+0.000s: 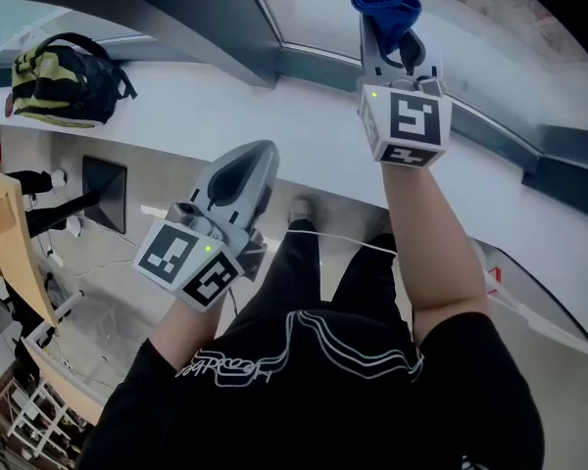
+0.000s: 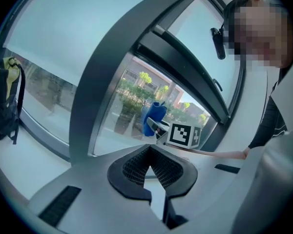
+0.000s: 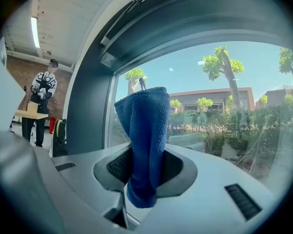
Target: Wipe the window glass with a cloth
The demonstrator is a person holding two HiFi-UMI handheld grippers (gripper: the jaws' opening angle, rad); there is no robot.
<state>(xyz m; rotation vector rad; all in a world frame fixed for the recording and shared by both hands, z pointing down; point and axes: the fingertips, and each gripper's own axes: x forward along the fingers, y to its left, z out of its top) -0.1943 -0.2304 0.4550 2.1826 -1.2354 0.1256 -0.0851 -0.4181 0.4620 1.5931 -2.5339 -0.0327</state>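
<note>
A blue cloth [image 1: 384,1] is bunched upright in my right gripper [image 1: 387,29], which is shut on it and held up by the window glass [image 1: 318,8]. In the right gripper view the cloth [image 3: 145,135] stands between the jaws, with the glass [image 3: 215,101] just beyond it; whether the two touch I cannot tell. My left gripper [image 1: 247,164] hangs lower and to the left over the white sill, shut with nothing in it. From the left gripper view its jaws [image 2: 149,165] meet at the tips, and the cloth [image 2: 154,117] shows ahead against the pane.
A dark grey window frame [image 1: 216,23] runs between the panes. A black and yellow backpack [image 1: 64,78] lies on the white sill [image 1: 225,116] at the left. A wooden chair [image 1: 10,243] and a monitor [image 1: 106,192] stand on the floor below. A person [image 3: 41,99] stands far back.
</note>
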